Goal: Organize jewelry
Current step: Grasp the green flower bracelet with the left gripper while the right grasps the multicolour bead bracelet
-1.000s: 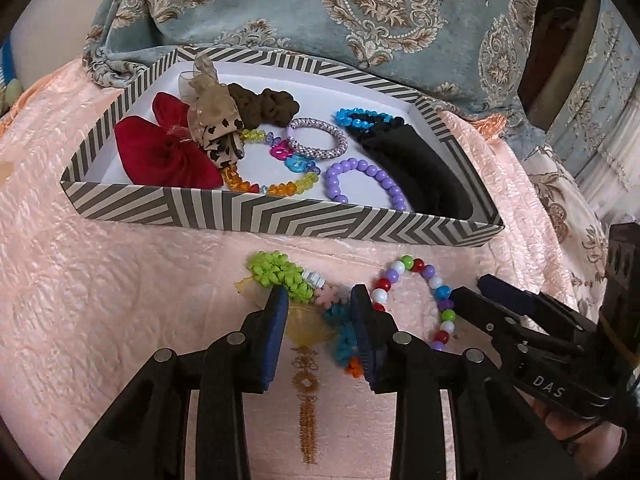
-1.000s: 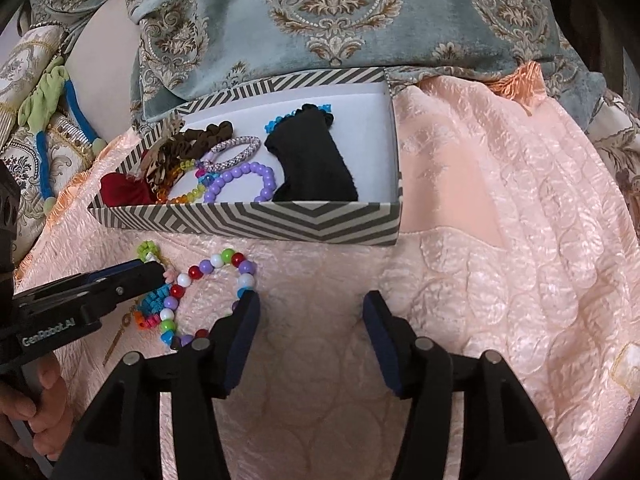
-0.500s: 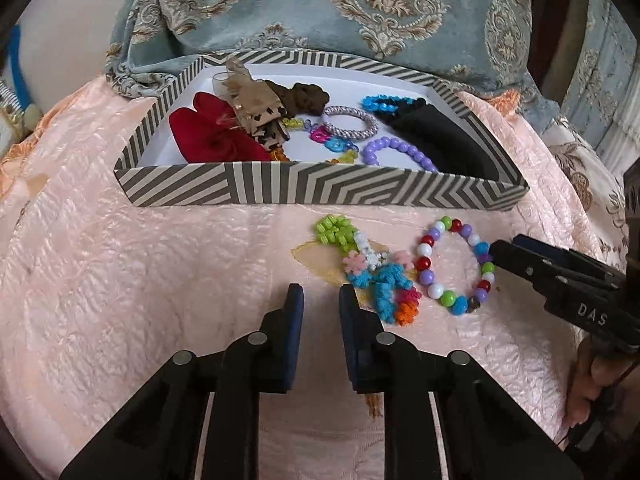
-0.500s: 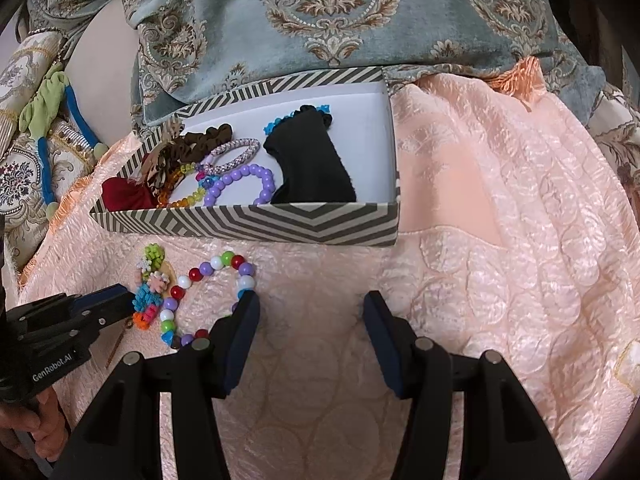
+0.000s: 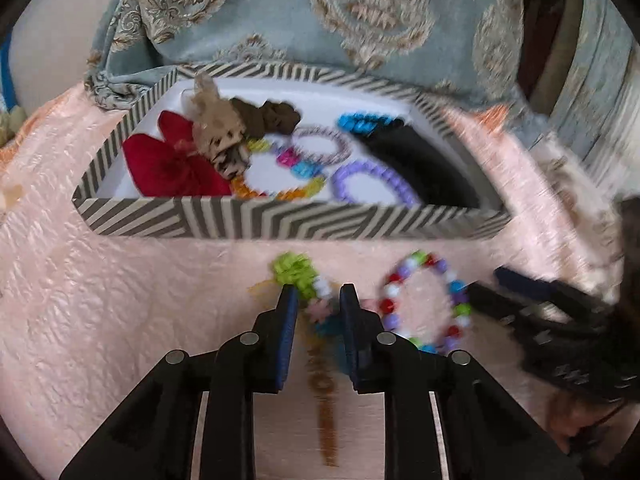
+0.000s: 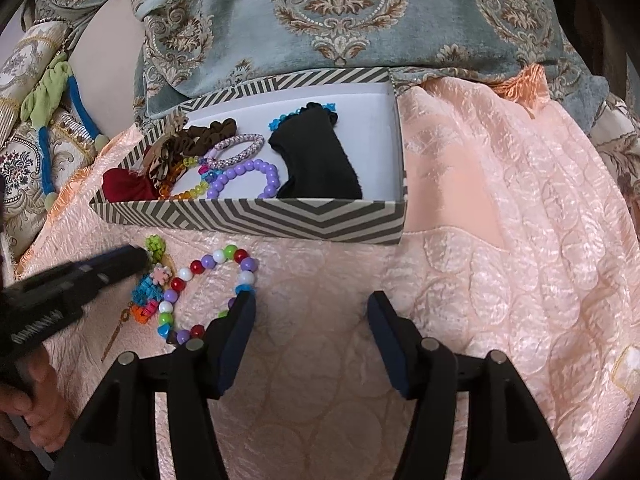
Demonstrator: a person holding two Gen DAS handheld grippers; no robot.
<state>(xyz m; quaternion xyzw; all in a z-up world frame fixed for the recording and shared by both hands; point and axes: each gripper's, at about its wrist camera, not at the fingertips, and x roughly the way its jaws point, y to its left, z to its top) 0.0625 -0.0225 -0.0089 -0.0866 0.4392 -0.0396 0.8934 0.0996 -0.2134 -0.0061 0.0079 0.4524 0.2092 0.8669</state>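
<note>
Forward and slightly leftward, the left hand-held gripper [image 5: 318, 300] has come over the flower-bead strand [image 5: 298, 272], which half a second ago lay ahead at 1 o'clock. In its own blurred view its jaws are drawn narrow, the strand showing in the slit between them; whether the pads pinch it cannot be told. The strand's long axis runs 12 to 6 on the peach bedspread [image 5: 120, 300], green end toward the striped box [image 5: 280, 224] at 12 o'clock.

From the right wrist, the right hand-held gripper [image 6: 310, 308] is opening over bare bedspread, the round bead bracelet [image 6: 208, 292] against its left finger at 10 o'clock. The left one is nearer the strand.
</note>
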